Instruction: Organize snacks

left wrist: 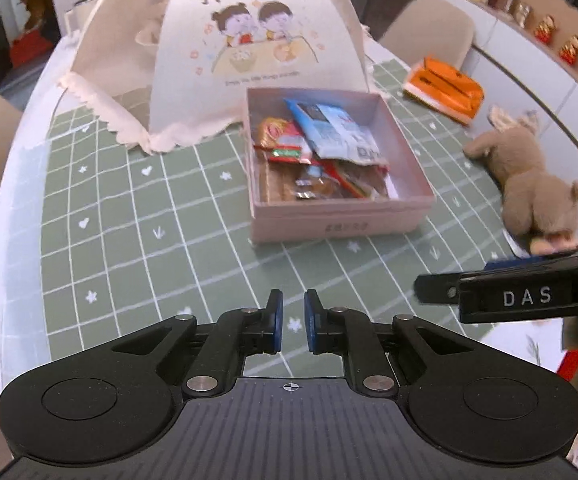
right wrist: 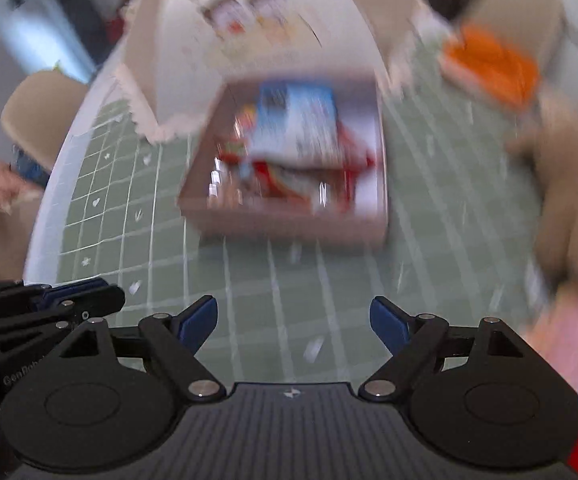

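A pink open box [left wrist: 341, 222] sits mid-table and holds several snack packets, among them a blue and white one [left wrist: 329, 124] on top and red ones [left wrist: 285, 140]. My left gripper [left wrist: 293, 322] hovers over the green checked tablecloth in front of the box, its jaws nearly closed with a narrow gap and nothing between them. My right gripper [right wrist: 294, 322] is open and empty, also in front of the box [right wrist: 289, 228]; that view is motion-blurred. The right gripper's side shows in the left wrist view [left wrist: 525, 296], and the left gripper shows at the left edge of the right wrist view [right wrist: 49, 304].
A white mesh food cover [left wrist: 249, 40] with a cartoon print stands behind the box. An orange pack [left wrist: 445, 88] lies at the back right. A brown plush toy [left wrist: 529, 184] lies right of the box. Chairs [left wrist: 429, 28] surround the table. Pink and red paper [right wrist: 569, 340] lies at the near right.
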A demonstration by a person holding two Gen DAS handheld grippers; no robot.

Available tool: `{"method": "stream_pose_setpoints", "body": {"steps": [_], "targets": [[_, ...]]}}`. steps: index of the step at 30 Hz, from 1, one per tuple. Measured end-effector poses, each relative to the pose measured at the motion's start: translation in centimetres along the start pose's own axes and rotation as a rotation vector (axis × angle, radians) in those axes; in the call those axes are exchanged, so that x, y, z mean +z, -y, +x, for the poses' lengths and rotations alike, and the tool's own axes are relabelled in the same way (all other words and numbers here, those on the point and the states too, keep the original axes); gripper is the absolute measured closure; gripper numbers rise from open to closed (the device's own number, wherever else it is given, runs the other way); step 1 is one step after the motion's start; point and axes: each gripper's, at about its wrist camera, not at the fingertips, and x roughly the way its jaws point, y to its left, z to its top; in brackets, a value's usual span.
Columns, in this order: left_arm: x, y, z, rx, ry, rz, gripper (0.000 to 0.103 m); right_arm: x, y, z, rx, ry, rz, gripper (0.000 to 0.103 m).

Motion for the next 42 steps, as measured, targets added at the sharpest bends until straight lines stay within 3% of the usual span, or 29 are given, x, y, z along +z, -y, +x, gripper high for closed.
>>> {"method": "stream_pose_setpoints", "body": {"steps": [2,8,22,42], "targets": [[-0.3,0.4,0.0,-0.017,-0.014,0.008,0.088,-0.8,0.5,0.0,0.034,-0.024,0.057,0.018],[-0.7,1.2,-0.4,-0.056,-0.013,0.014,0.088,-2.1,-0.4,-0.3,-0.037,-0.008,-0.012,0.018],[-0.9,1.6,-0.8,-0.06,-0.008,-0.007,0.088,-2.7,-0.9,-0.8,-0.077,0.02,-0.089,0.018],[-0.8,2.9,-0.4,-0.085,-0.017,0.001,0.088,-2.8,0.4,-1.2,-0.102,0.031,-0.084,0.018]]}}
